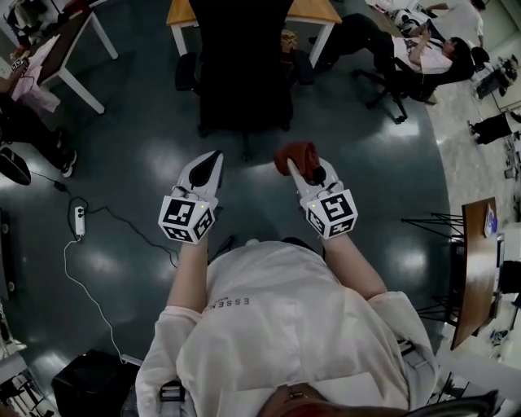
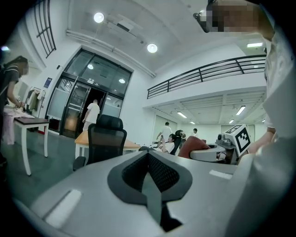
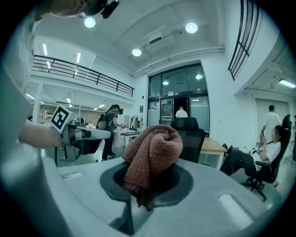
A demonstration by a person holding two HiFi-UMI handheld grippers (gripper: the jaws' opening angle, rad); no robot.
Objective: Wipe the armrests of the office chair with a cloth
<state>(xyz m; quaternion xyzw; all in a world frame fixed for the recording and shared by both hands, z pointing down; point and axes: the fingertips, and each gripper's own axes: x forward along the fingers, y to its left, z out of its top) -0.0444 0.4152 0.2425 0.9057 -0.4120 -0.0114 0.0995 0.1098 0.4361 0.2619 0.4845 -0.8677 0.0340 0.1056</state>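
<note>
Our right hand-held gripper (image 3: pixel 147 185) is clamped on a rust-brown terry cloth (image 3: pixel 155 152). It pinches the lower folds, so the rest bunches up in a rounded wad above and ahead of the jaws. Our left hand-held gripper (image 2: pixel 149 172) has its jaws together with nothing between them, and is held level just beside the right one. We judge the cloth to be light, soft and limp. It will fold over rather than push back, so the bulging wad is the part to press on a surface, and the pinch low in the folds looks secure enough to drag without slipping. Ahead of both hand-held grippers, across a stretch of dark glossy floor (image 1: pixel 130 163), stands the black office chair (image 1: pixel 244 73) with its back toward us. Its armrests (image 1: pixel 186 72) stick out on either side, and neither has been reached yet. The chair looks likely to roll or swivel under a sideways wipe, so the free left hand-held gripper could steady it. Behind the chair is a wood-topped desk (image 1: pixel 313 10).
</note>
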